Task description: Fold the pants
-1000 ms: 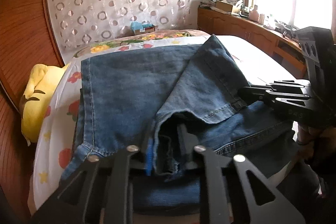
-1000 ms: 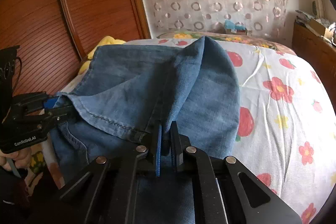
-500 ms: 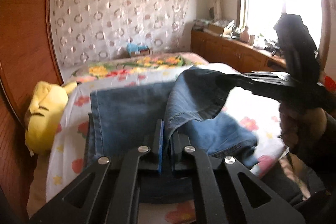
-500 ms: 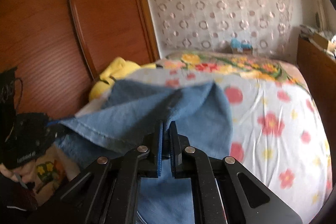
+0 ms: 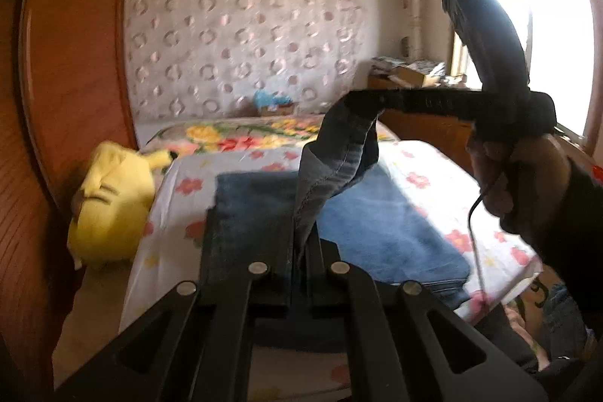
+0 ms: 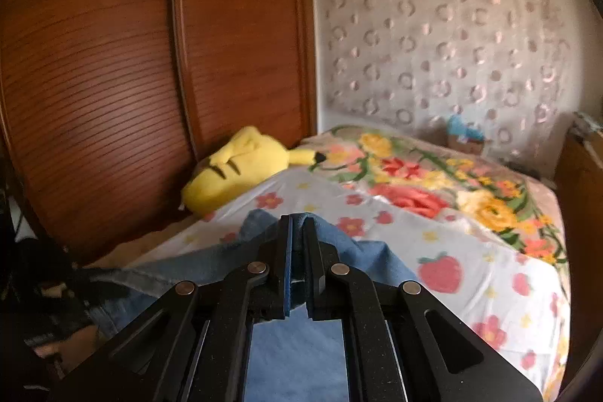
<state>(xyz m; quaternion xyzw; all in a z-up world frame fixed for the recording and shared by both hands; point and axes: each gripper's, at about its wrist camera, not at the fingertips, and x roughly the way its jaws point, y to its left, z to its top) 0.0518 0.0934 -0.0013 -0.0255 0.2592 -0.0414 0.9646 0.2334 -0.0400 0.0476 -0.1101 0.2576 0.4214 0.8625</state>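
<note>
Blue denim pants [image 5: 377, 221] lie on the floral bed sheet [image 5: 426, 161], with one hem edge lifted off the bed. My left gripper [image 5: 300, 251] is shut on one end of that lifted edge. My right gripper [image 5: 354, 100] is held high to the right and is shut on the other end. The denim [image 5: 331, 161] hangs between the two. In the right wrist view my right gripper [image 6: 297, 243] pinches the denim [image 6: 361, 251] above the bed, and my left gripper [image 6: 49, 289] shows at the lower left.
A yellow plush toy [image 5: 109, 202] lies at the bed's left side against a wooden wardrobe [image 6: 113, 63]. A wooden cabinet [image 5: 422, 123] with clutter stands under the window at the right. A patterned curtain [image 5: 245, 44] hangs behind the bed.
Both grippers have risen well above the bed, lifting the gripped denim edge with them. The rest of the pants stays flat on the sheet.
</note>
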